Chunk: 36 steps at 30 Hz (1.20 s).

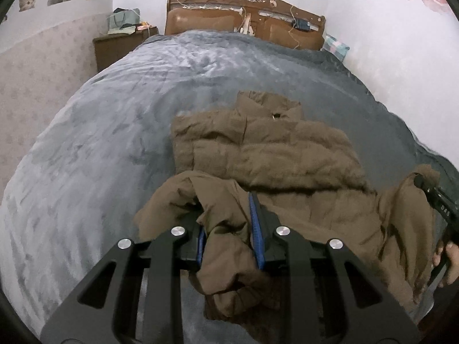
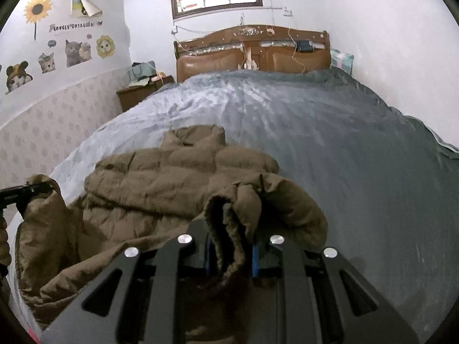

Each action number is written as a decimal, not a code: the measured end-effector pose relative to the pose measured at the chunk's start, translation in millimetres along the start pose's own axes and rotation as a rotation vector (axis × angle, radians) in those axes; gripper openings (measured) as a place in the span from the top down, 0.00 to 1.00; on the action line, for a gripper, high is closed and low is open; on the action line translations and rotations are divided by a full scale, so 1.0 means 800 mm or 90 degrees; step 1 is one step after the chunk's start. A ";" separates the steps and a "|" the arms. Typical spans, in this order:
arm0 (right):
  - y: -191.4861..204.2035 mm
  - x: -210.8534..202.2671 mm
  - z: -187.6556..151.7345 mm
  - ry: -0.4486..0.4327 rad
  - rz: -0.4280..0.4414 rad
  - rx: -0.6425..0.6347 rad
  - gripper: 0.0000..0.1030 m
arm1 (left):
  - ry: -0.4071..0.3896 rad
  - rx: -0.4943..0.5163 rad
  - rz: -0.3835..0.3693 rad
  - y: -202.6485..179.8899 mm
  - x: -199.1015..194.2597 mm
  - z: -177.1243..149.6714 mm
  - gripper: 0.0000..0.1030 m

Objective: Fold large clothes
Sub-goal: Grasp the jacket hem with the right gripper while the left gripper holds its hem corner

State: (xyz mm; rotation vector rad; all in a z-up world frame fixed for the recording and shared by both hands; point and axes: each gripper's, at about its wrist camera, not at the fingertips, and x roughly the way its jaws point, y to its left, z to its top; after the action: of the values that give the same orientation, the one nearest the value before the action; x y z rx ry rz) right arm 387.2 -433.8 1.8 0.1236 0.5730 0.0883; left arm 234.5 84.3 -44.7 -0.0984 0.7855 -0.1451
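A: Left gripper, near the foot of the bed: jaws clamped on a bunched lower corner of the brown puffer jacket, fabric spilling between the blue pads. State: gripping cloth.

B: Right gripper, right of the left one along the same foot edge: likewise clamped on the other lower corner of the jacket, a rolled hem pinched between the jaws.

A: Position of the jacket: flat on the grey bedspread, collar toward the headboard, hem toward both grippers. Long axis from foot to headboard, straight ahead of each gripper.

B: Governing relation: body of the jacket beyond and between the two held corners, neither side visibly nearer. Probable next step, as a judgement only: hem carried forward over the body toward the collar, both corners kept level.

A: Legible writing: wall sticker left of the headboard, apparently "LOVELY CAT…", remainder unclear. Letters "DAS" on the right gripper's body, seen from the left wrist. No brand on the jacket discernible.
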 end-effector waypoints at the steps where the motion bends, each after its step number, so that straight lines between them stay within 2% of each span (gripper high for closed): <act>1: 0.001 0.006 0.008 -0.002 -0.001 0.001 0.81 | -0.002 -0.005 -0.003 0.000 0.005 0.009 0.77; 8: -0.006 0.046 0.050 -0.001 -0.020 0.015 0.81 | -0.021 -0.025 -0.016 0.009 0.030 0.068 0.76; 12: -0.028 0.085 0.081 0.019 -0.028 0.055 0.81 | -0.013 -0.059 -0.023 0.024 0.059 0.110 0.76; 20: -0.077 0.166 0.134 0.074 -0.031 0.132 0.81 | 0.014 -0.035 0.010 0.019 0.124 0.175 0.76; 24: -0.093 0.201 0.159 0.097 -0.025 0.156 0.81 | 0.037 -0.057 0.016 0.031 0.157 0.200 0.76; 30: -0.087 0.251 0.187 0.120 -0.030 0.138 0.81 | 0.057 -0.056 0.044 0.043 0.190 0.219 0.74; 36: -0.078 0.314 0.175 0.176 -0.039 0.121 0.81 | 0.096 -0.079 0.067 0.072 0.236 0.211 0.73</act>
State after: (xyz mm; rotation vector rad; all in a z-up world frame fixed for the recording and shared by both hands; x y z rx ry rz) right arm 676.8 -478.8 -24.7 0.2811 0.8611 -0.0091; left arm 491.6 114.9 -65.9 -0.1649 0.9490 -0.0029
